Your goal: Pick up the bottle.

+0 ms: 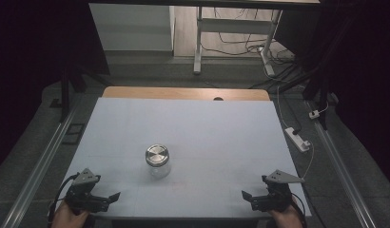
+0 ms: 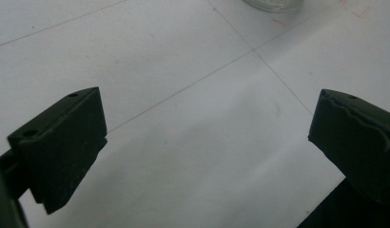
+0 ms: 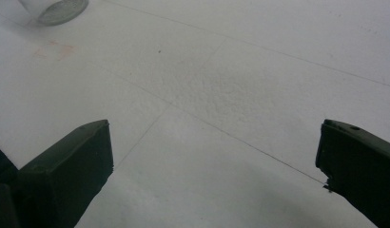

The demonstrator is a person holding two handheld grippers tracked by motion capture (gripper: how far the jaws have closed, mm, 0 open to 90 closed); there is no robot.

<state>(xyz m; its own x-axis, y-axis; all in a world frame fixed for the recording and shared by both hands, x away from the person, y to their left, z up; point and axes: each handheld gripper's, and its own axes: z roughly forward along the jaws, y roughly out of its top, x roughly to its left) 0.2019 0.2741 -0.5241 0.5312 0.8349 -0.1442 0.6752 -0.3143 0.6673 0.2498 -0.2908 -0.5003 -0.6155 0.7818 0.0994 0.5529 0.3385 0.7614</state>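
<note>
I have a jar [image 1: 158, 162] standing upright on the tabletop [image 1: 202, 128], a little toward the near edge and left of the middle. It is a short round thing of clear glass, with a flat metal lid whose brushed top catches the light in rings. Its glass base [image 2: 274, 4] shows at the top edge of the left gripper view, and again [image 3: 55, 9] at the top left corner of the right gripper view, thick and rounded.

The tabletop is a matt white sheet, faintly grainy close up, crossed by thin pencil-like lines; a few faint reddish marks lie beside the jar. Beyond the sheet, on the far side from the jar, a strip of bare wood [image 1: 186, 93] shows.

My left gripper [image 1: 110, 197] sits at the near edge, left of the jar and well apart from it. Its jaws are blocky, dull black wedges, spread wide with nothing but white sheet between them. My right gripper [image 1: 248, 195] rests at the near edge, farther off to the jar's right, its jaws equally wide and holding nothing. Each carries a grey three-cornered plate on top.
</note>
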